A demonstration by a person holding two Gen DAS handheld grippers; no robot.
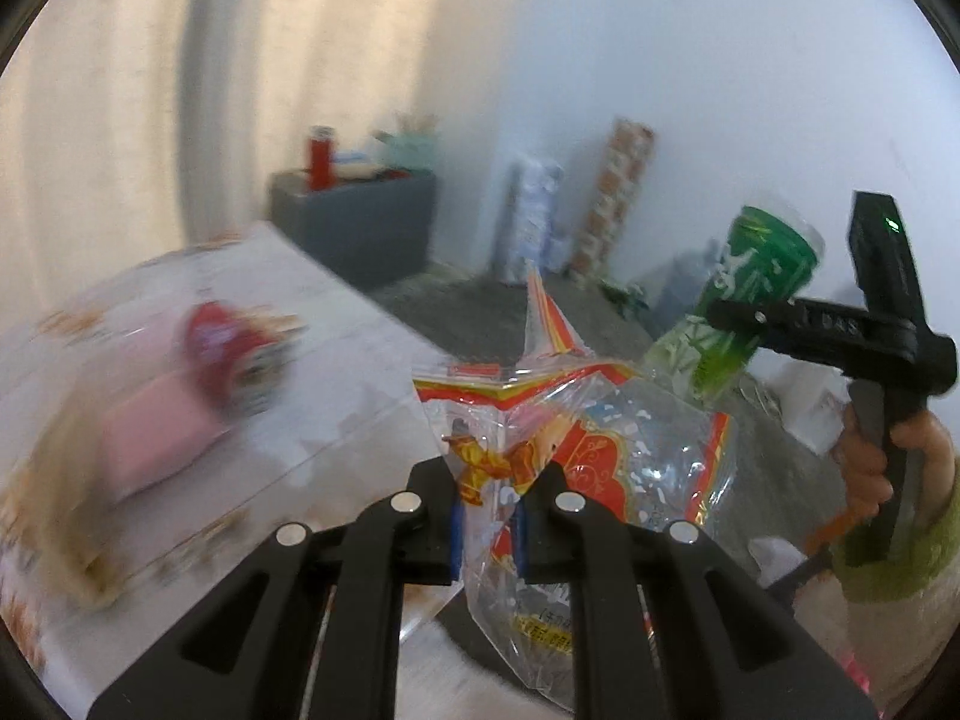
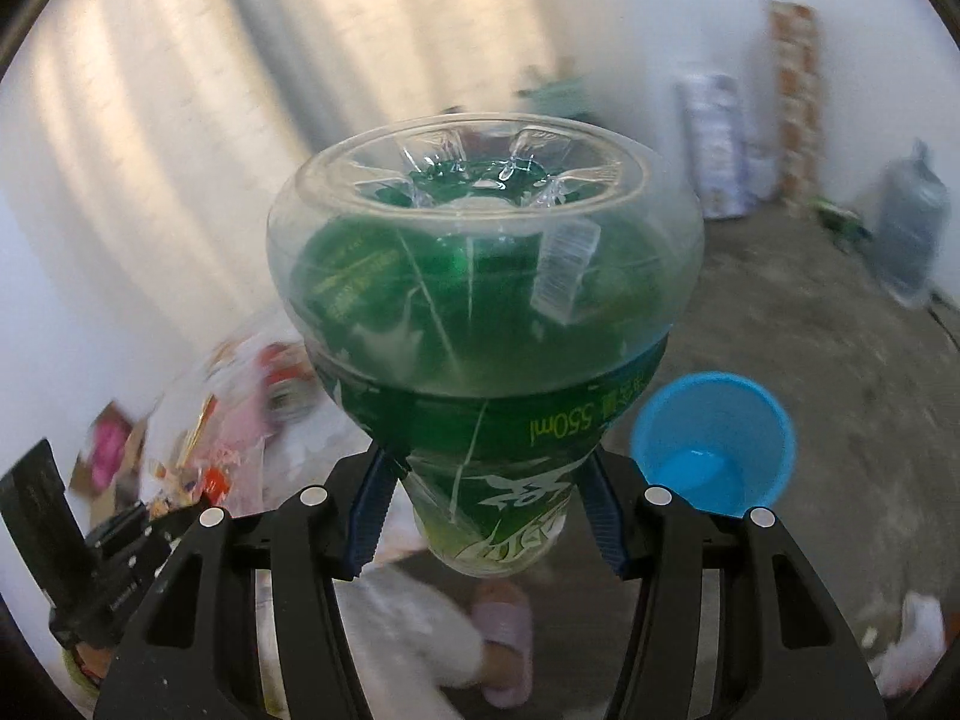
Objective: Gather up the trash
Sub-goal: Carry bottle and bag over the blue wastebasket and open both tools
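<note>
Pinching a crinkled snack wrapper (image 1: 576, 450), the left tongs (image 1: 489, 525) mirror the right tongs (image 2: 483, 525) clamping a green bottle (image 2: 486, 324).

A grey cabinet (image 1: 360, 222) stands against the white wall, with a red bottle (image 1: 321, 157) on top among blurred clutter. Further right, two tall wrapped rolls (image 1: 612, 198) lean against that wall. A large water jug (image 2: 912, 228) sits on the bare concrete floor (image 2: 840, 360). Pale curtains (image 2: 150, 90) hang on the left.
</note>
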